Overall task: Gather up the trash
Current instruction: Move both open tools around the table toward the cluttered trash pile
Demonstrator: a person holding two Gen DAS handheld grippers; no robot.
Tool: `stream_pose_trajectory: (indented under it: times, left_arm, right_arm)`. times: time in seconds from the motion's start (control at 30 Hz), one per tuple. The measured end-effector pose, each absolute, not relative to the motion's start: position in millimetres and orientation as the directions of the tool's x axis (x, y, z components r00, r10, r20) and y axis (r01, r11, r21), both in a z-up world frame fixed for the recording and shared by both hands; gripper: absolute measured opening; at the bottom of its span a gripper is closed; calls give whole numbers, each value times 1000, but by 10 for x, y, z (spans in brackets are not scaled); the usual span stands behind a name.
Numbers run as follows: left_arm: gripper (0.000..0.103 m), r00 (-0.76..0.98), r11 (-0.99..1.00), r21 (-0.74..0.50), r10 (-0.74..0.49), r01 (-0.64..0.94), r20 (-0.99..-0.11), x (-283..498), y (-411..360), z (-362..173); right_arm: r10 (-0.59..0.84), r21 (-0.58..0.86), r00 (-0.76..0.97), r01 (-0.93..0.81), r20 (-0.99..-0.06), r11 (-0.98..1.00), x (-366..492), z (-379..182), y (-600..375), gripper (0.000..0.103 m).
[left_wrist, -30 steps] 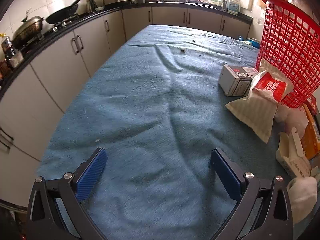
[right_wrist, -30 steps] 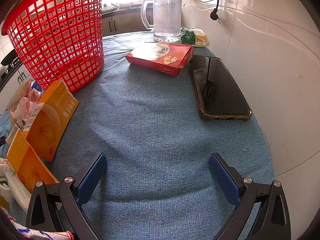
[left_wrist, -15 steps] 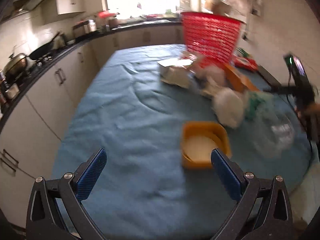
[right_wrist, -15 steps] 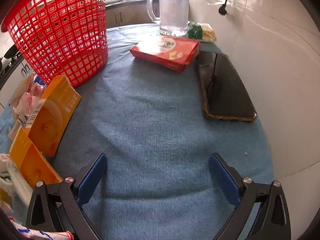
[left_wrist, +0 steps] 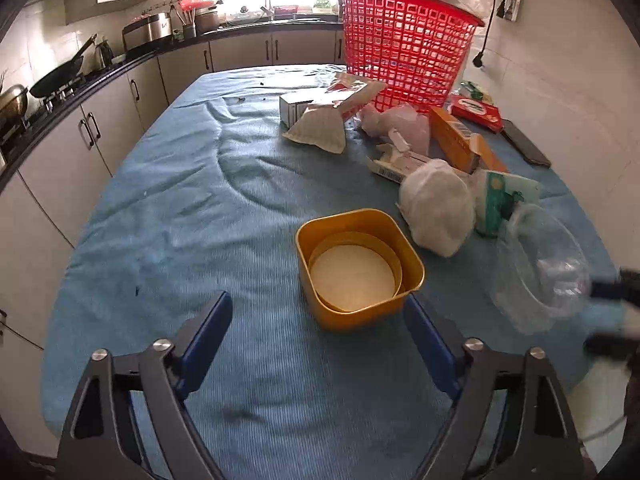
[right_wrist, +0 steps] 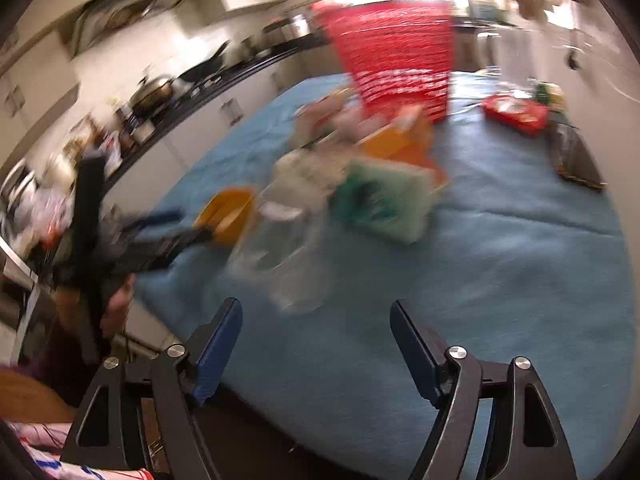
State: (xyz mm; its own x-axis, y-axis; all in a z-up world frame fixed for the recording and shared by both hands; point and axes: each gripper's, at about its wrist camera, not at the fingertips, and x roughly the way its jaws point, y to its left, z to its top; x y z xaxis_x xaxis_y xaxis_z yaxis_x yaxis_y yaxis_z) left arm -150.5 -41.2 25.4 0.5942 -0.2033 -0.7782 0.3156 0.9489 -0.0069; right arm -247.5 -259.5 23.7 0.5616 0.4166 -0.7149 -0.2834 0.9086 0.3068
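The left gripper (left_wrist: 316, 336) is held wide open above the blue cloth (left_wrist: 180, 208), nothing gripped; a yellow tub (left_wrist: 358, 268) is seen just ahead, near its right-hand finger, a pale round disc lying inside. The right gripper (right_wrist: 316, 336) is likewise spread wide and empty, though its view is badly blurred. Just beyond it a crumpled clear plastic container (right_wrist: 288, 248) is seen on the cloth.

Further out, trash is scattered in a loose heap: a white wad (left_wrist: 436, 208) beside the tub, a green-and-white packet (left_wrist: 500, 200), an orange carton (left_wrist: 460, 144), a flattened white box (left_wrist: 396, 160), a striped paper bag (left_wrist: 320, 130). Behind it all a red basket (left_wrist: 408, 52) is stood upright at the far end of the table.
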Motion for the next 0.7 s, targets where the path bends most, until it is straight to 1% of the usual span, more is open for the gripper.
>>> stream_pose_trajectory:
  times: [0.07,0.1,0.13,0.17,0.3,0.43,0.5,0.57,0.63,0.7]
  left_arm:
    - [83,597,951,6,-189,309,-780,-1395,-449,257]
    - [83,597,951,6,-188,308,-780,-1331,-460,254]
    - [83,597,952,6,-187,305,-780,-1254,-469,256]
    - [83,599,954,3,-185,299,-779,-1168,-474,262]
    - [83,606,962,-20,-187,271,-773,-878,-478,299]
    - [83,633,969,-14,-172,247,-755,-807,-466,404]
    - [83,656,971,-19,-176,239,-734,-896,-422,514]
    - [83,677,975,-5,-159,224,-718,-1016,-384,592]
    - [83,705,983,48,-95,179,-703,-1167,-372,651]
    - [83,727,985,97,-36,141,-686,-1287,-380,674]
  right_arm:
    - [395,262,550,-306,-736,915,-2490,144,-2423,58]
    - [372,238,546,-302,-750,923,-2430,98,-2350,54]
    - [364,232,542,-298,-758,926,-2342,55,-2309,48]
    - [369,238,541,-299,-755,924,-2318,62,-2262,44]
    - [326,228,573,-237,-752,944,-1973,29,-2244,42]
    - [328,254,580,-207,-746,945,-1689,63,-2285,42]
    - [311,240,595,-198,-741,950,-1696,108,-2263,45]
    - [313,246,611,-194,-727,950,-1742,166,-2265,68]
    - [317,254,636,-191,-704,948,-1899,244,-2282,76]
    - [303,251,654,-176,-693,952,-1991,283,-2300,78]
